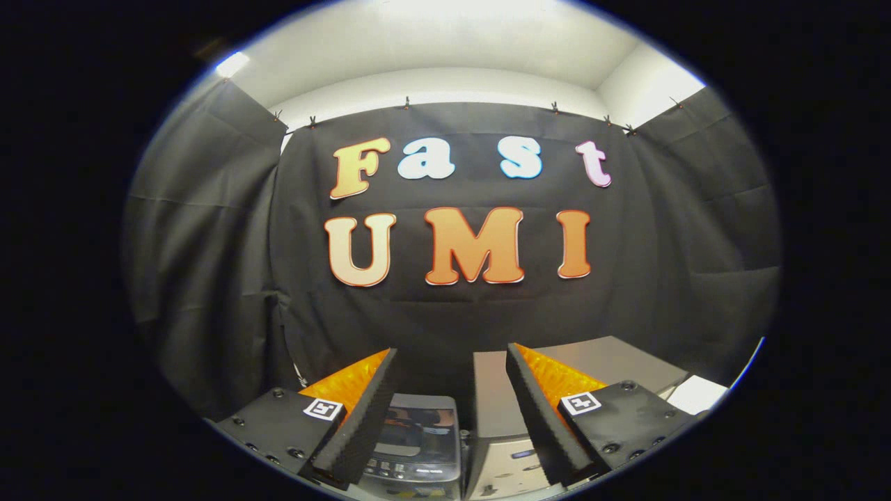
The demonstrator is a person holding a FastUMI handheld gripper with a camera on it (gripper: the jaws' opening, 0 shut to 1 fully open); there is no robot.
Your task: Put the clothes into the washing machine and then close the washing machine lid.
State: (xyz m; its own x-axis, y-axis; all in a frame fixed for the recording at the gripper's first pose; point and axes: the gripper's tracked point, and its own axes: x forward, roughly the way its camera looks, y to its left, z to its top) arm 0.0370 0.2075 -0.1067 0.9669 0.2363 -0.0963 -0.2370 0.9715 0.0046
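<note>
My gripper (451, 351) is open, held high and facing the black cloth wall, with nothing between its fingers. Low down between the fingers stands a small grey top-loading washing machine (418, 438). Its dark glossy lid (420, 426) faces up and a button panel (400, 467) runs along its near edge. The left finger (362, 417) covers the machine's left side. I cannot tell whether the lid is fully down.
A larger silver-grey box-shaped appliance (612, 358) stands right beside the washing machine, partly behind the right finger (543, 410). A white flat object (696, 394) lies to its right. Black cloth walls enclose the booth at the back and on both sides.
</note>
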